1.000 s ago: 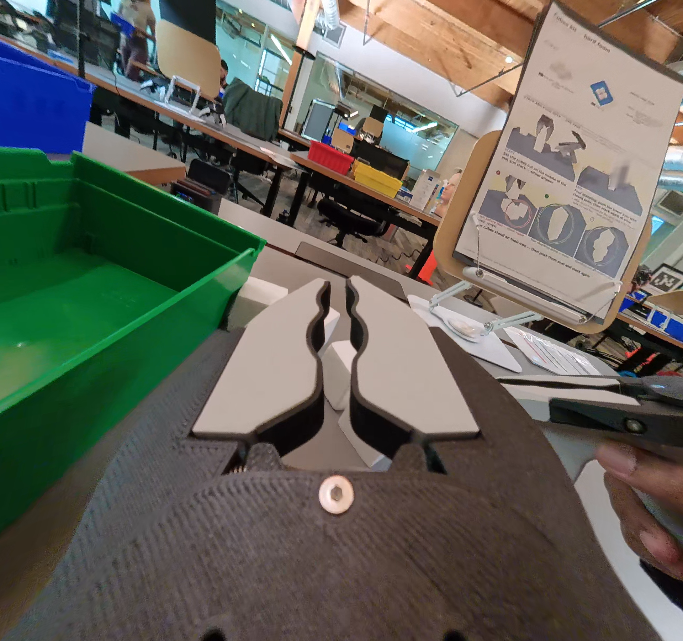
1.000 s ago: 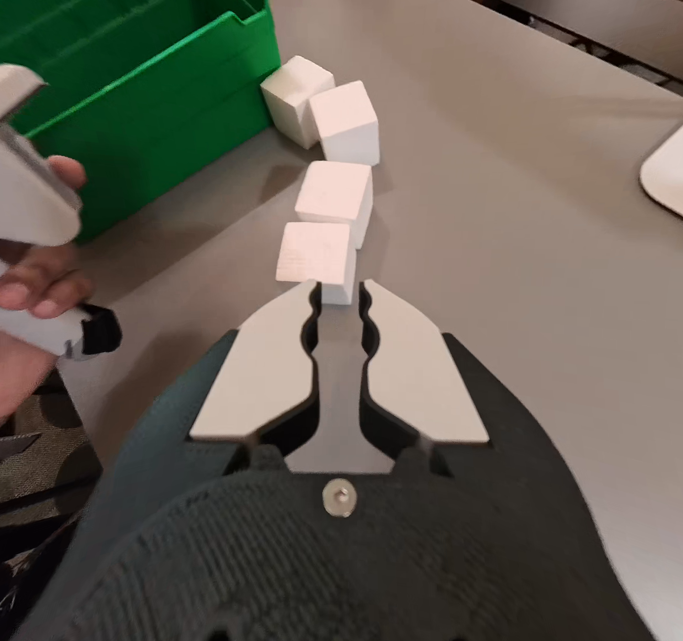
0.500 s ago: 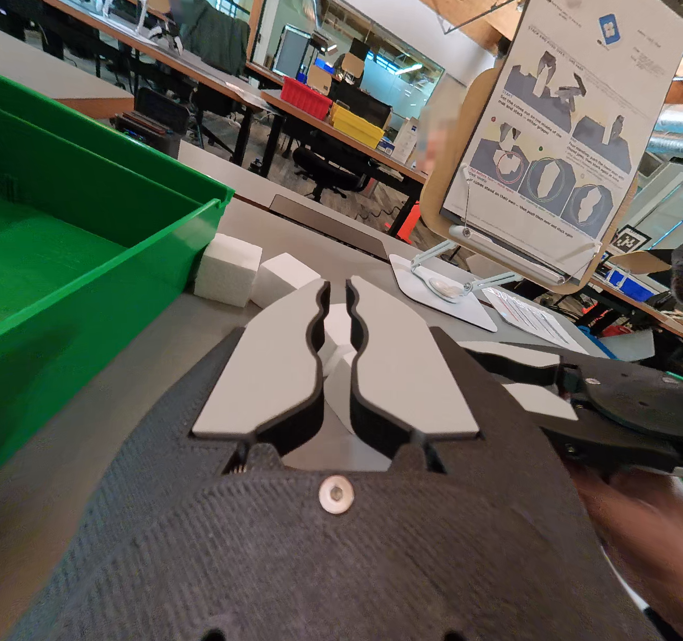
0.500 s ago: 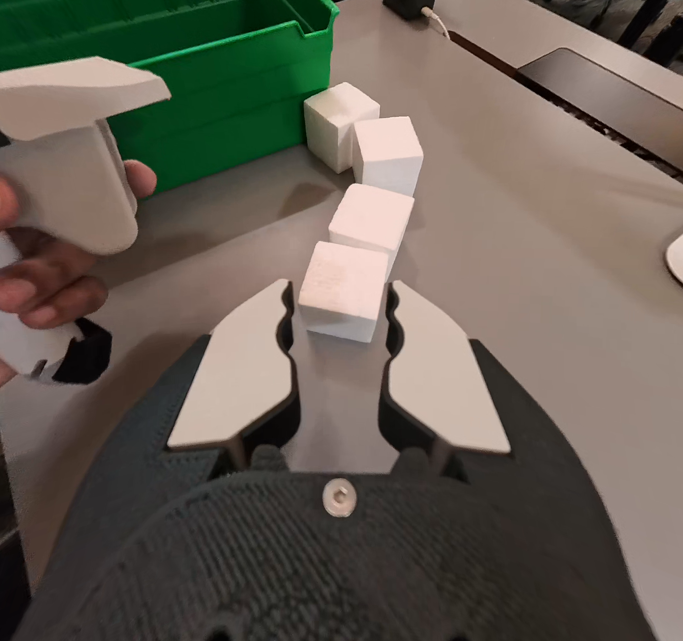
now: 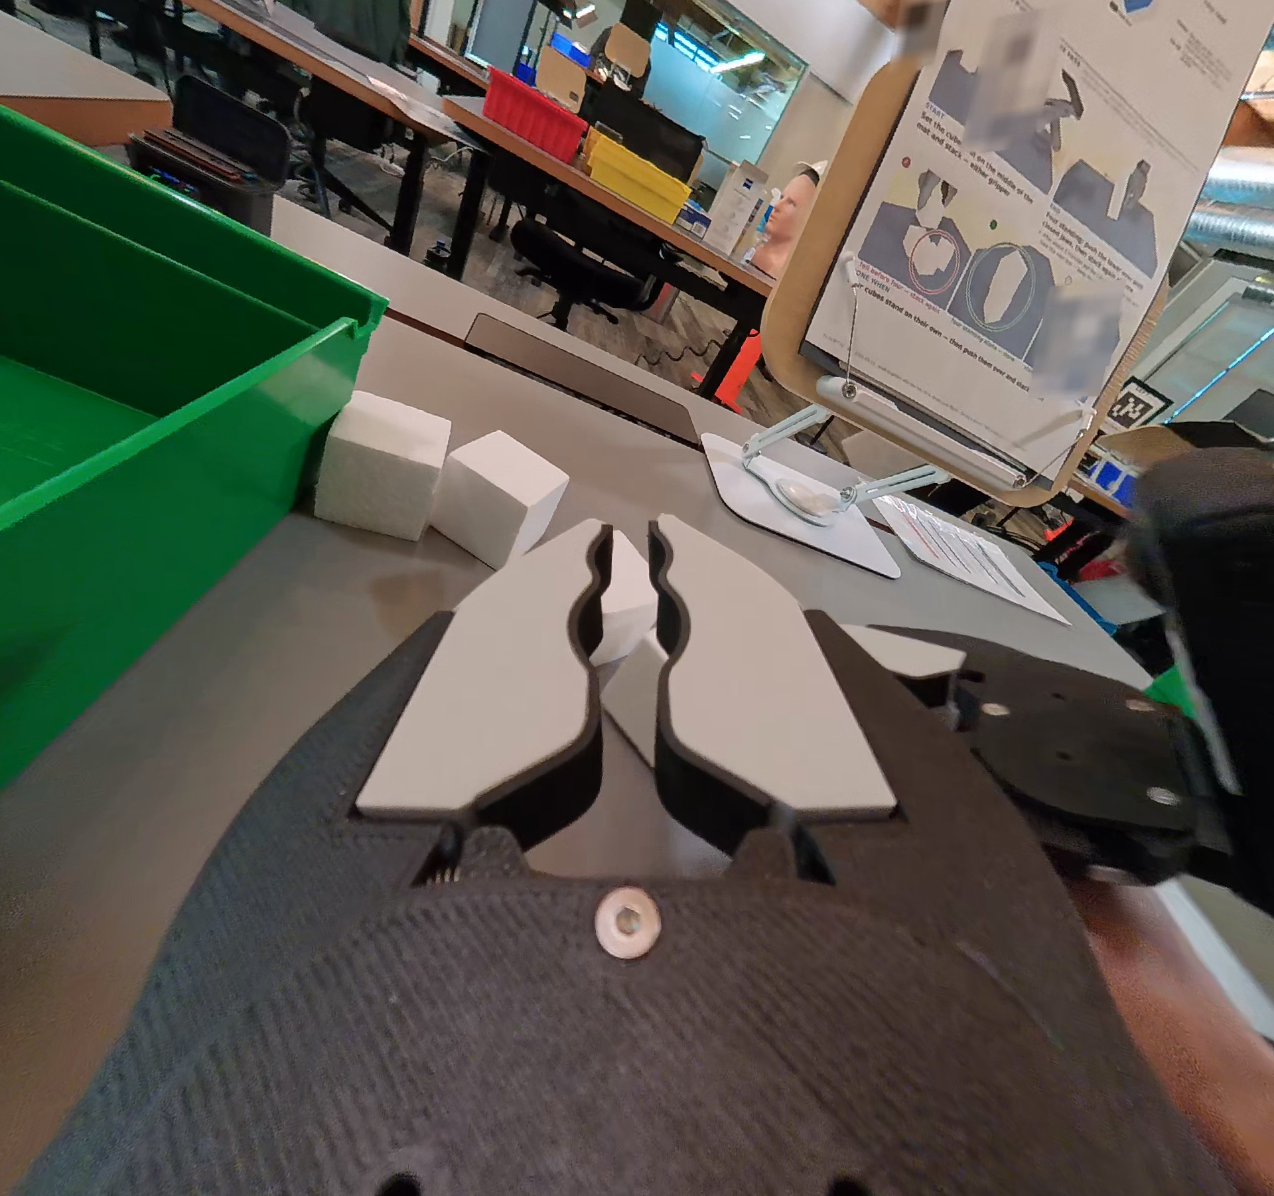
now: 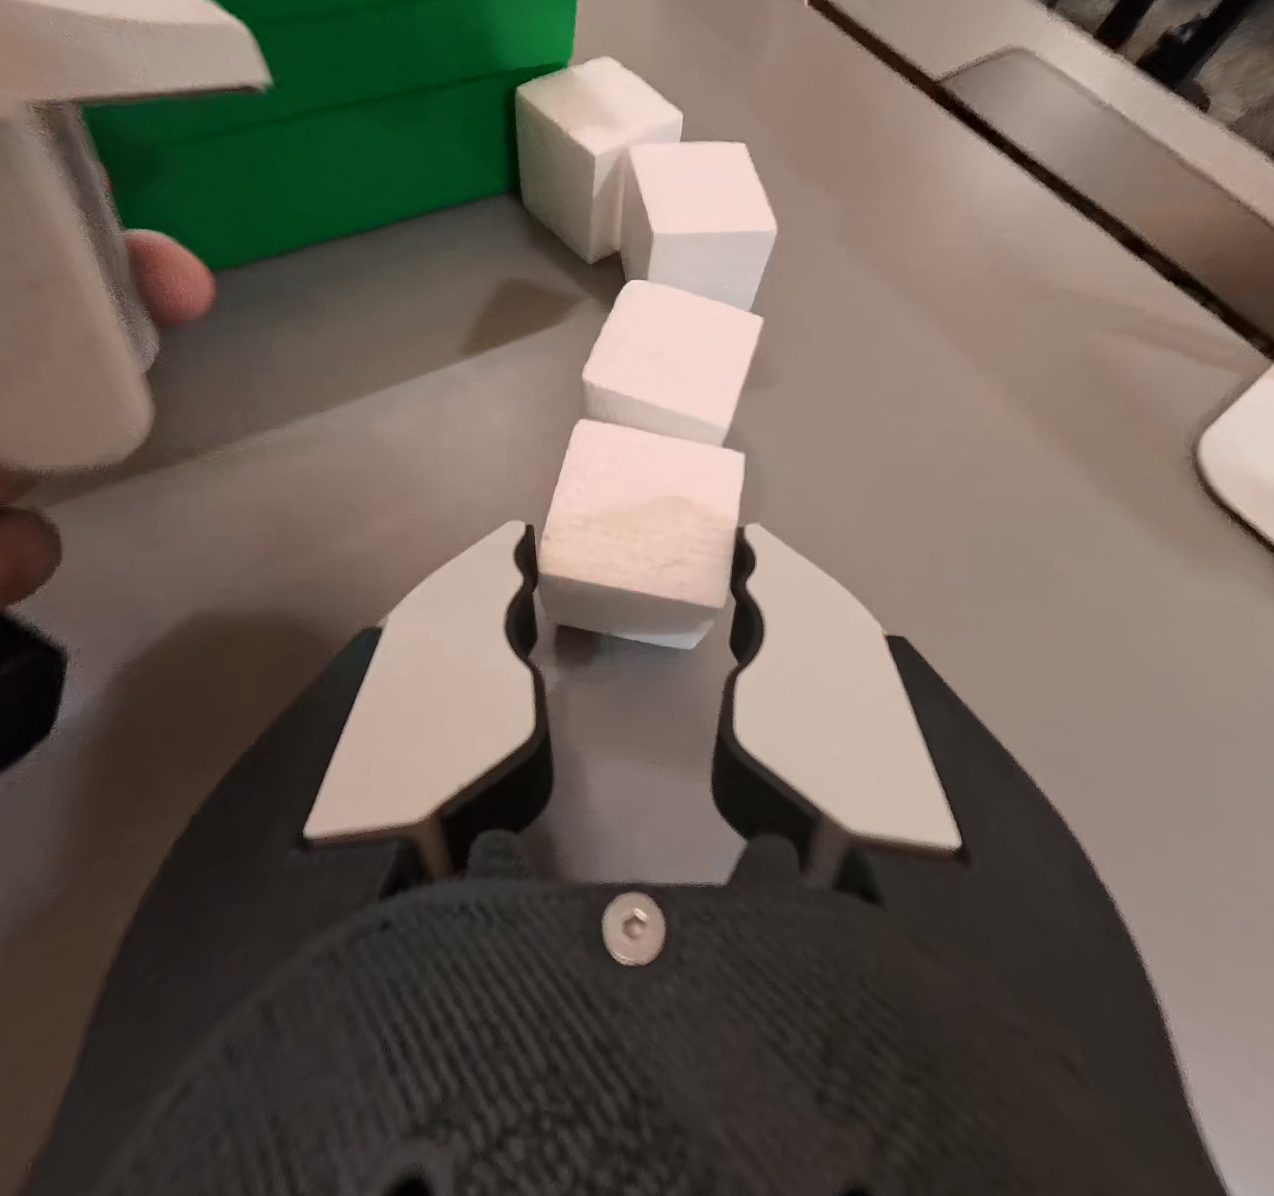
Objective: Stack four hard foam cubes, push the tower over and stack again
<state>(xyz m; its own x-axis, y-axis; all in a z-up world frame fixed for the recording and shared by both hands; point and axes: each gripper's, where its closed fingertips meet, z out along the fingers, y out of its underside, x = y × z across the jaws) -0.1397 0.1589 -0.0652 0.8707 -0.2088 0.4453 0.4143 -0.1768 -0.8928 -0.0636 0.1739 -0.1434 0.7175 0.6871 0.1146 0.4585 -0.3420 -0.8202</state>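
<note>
Several white foam cubes lie in a curved row on the grey table (image 6: 965, 542), running from the green bin (image 6: 345, 128) toward me. My right gripper (image 6: 634, 535) is open, with the nearest cube (image 6: 644, 508) standing on the table between its fingertips, which sit close beside its two sides. The second cube (image 6: 672, 356) touches it behind. My left gripper (image 5: 631, 532) is shut with only a thin slit between the fingers and holds nothing. It hovers low, just before the row, and a cube (image 5: 624, 584) shows through the slit. Two more cubes (image 5: 379, 466) (image 5: 500, 494) lie beside the bin (image 5: 172, 404).
A document stand holding a printed sheet (image 5: 1034, 197) rises at the right on a white base (image 5: 793, 508), with a paper sheet (image 5: 965, 556) beside it. The right gripper's black body (image 5: 1068, 735) lies close to the right of my left gripper. A hand holds the left gripper's handle (image 6: 76, 266). My hands' fingertips stand some 11 cm from each other.
My right gripper opened wide and moved forward until the nearest cube stood between its fingertips. My left gripper stayed shut and dropped lower toward the table and the cube row.
</note>
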